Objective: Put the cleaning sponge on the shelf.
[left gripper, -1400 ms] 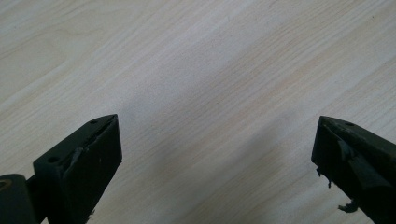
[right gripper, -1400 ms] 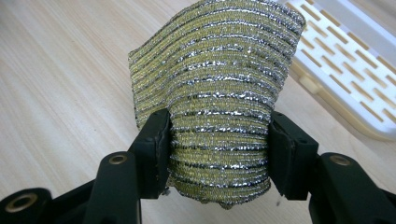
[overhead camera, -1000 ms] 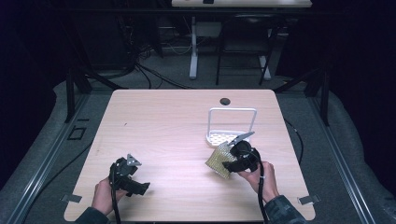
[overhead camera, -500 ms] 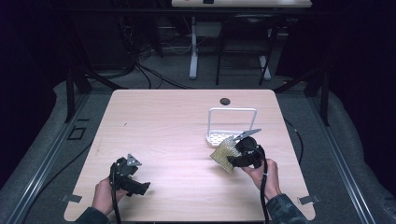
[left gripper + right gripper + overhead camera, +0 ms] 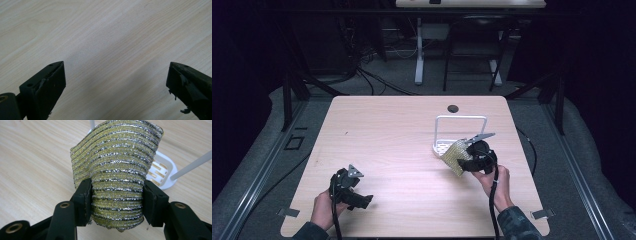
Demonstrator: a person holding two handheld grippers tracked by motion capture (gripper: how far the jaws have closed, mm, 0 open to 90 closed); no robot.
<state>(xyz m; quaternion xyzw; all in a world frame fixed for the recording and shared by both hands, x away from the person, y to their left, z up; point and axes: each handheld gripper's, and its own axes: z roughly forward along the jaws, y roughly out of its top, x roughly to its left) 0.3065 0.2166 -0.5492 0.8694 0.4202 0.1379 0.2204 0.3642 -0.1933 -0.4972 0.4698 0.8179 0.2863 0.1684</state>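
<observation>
Scouring sponge [image 5: 117, 180] between right gripper [image 5: 117, 202] jaws

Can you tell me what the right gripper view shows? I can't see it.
The right claw squeezes a sparkly yellow-and-silver scrubbing sponge between its two black jaws. Behind the sponge, a small white rack with thin posts sits on the pale wooden table.

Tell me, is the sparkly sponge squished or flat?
Squished. The right gripper pinches the sponge from both sides, so it bulges and curves between the jaws.
</observation>
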